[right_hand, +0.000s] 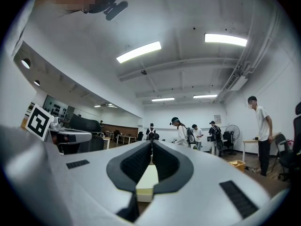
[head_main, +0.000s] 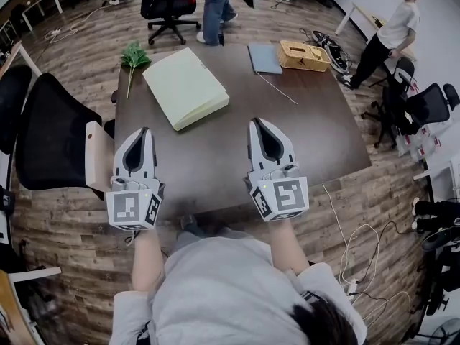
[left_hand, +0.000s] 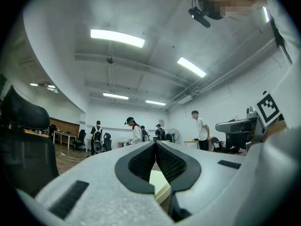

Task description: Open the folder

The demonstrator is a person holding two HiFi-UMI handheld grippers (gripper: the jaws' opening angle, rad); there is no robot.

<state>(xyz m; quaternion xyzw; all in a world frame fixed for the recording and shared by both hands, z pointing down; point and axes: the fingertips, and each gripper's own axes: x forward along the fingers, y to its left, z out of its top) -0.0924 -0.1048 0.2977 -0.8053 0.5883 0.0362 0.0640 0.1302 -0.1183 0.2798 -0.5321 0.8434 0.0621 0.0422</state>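
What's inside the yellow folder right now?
Not visible. The yellow folder lies closed and flat on the brown table, and its cover hides the contents. Only its thick side edge shows.

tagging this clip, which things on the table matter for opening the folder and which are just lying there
For the job: yellow folder; left claw; right claw, both shut and empty.
Lying about: green sprig; blue notebook; wicker box; white cable.
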